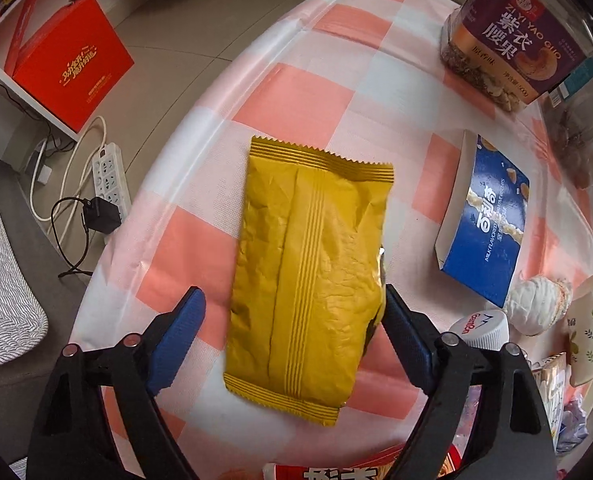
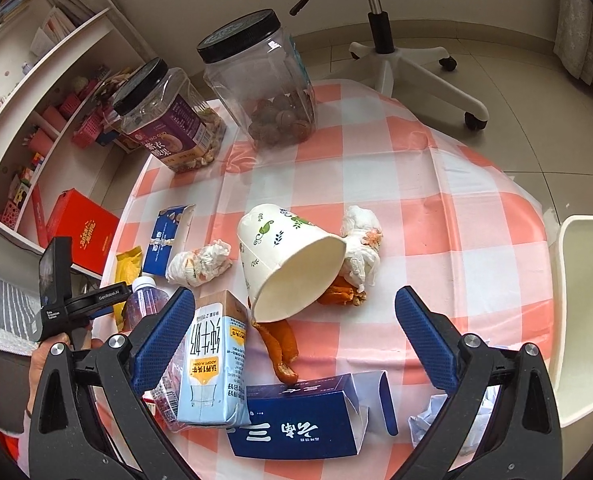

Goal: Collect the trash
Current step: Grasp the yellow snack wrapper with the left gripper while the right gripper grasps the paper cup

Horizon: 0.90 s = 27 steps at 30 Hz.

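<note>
**One yellow wrapper, ready for collection**

One crinkled yellow foil snack wrapper (image 1: 308, 276) lies flat, seam side up, on the pink-and-white checked tablecloth (image 1: 296, 92), between the spread fingers of the left gripper (image 1: 292, 320). By the look of it: light, limp, slick foil, likely to slide or crumple. Best taken across its narrow width near the lower end, where the right finger already sits at its edge.

The right gripper (image 2: 296, 324) hangs open and empty over other litter: a tipped white paper cup with leaf print (image 2: 288, 260), crumpled white tissues (image 2: 200, 260), orange peel (image 2: 280, 348), a pale blue milk carton (image 2: 212, 364), a dark blue cardboard box (image 2: 296, 428).

Surface: soft cloth, wrinkled in places, giving little purchase under thin foil.

Room: tiled floor, white power strip (image 1: 110, 184), red gift box (image 1: 72, 64), white office chair (image 2: 396, 52).
</note>
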{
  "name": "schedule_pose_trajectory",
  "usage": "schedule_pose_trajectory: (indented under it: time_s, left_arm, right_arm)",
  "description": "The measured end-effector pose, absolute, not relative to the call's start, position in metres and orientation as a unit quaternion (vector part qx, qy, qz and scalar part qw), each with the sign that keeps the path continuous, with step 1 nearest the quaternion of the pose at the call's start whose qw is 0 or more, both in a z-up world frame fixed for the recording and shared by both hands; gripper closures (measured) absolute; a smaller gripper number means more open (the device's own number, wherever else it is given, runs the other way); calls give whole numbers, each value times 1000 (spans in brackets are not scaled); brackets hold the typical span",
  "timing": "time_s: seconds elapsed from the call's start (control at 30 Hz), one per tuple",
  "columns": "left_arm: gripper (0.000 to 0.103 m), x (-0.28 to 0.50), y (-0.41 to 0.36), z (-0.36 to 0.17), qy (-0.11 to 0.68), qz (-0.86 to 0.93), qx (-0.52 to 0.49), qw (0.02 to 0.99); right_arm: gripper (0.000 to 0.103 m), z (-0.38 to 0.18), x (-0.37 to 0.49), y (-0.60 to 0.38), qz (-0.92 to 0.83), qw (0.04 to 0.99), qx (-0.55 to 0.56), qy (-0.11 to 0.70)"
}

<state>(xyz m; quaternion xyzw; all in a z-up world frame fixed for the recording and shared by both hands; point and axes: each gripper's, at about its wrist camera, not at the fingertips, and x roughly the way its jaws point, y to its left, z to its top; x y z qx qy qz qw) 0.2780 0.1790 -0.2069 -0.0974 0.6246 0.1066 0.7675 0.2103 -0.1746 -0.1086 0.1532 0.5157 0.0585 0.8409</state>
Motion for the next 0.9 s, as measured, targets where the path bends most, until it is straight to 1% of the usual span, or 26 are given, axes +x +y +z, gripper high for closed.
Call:
schedule_pose_trajectory:
  time_s: [0.03, 0.07, 0.1, 0.13, 0.17, 0.2, 0.37, 0.53, 0.7, 0.8, 0.87, 0.9]
  left_arm:
    - [40, 278, 178, -203, 621, 100, -98, 771]
    - [56, 277, 178, -200, 618, 96, -98, 774]
    - [64, 277, 179, -198, 616, 94, -100, 776]
    - [68, 276, 181, -196, 614, 93, -102, 777]
    - [76, 275, 183, -193, 611, 96, -102, 779]
    - [79, 273, 184, -188, 605, 99, -100, 784]
    - [80, 260, 174, -137, 547, 84, -98, 827]
    - [80, 232, 130, -85, 495, 27, -95, 863]
    - [80, 215, 102, -74, 488, -14, -91, 868]
    - [80, 213, 95, -73, 488, -21, -85, 868]
    - [80, 216, 97, -75, 490, -19, -84, 867]
    - [80, 212, 98, -77, 490, -19, -86, 867]
  right_arm:
    - [7, -109, 213, -175, 57, 842, 151, 516]
    - [7, -109, 214, -176, 56, 843, 149, 514]
    - [7, -108, 216, -176, 55, 844, 146, 513]
    - [7, -108, 215, -176, 55, 846, 142, 511]
    - [7, -108, 215, -175, 56, 847, 138, 510]
    - [7, -108, 216, -175, 58, 847, 135, 511]
    - [7, -114, 225, -175, 59, 849, 121, 511]
    - [7, -133, 240, -173, 70, 842, 132, 518]
    - [7, -144, 251, -161, 97, 848, 137, 503]
    - [7, -156, 257, -152, 105, 840, 130, 517]
    - [11, -161, 257, -148, 107, 839, 120, 519]
    - [24, -160, 256, -145, 110, 842, 109, 518]
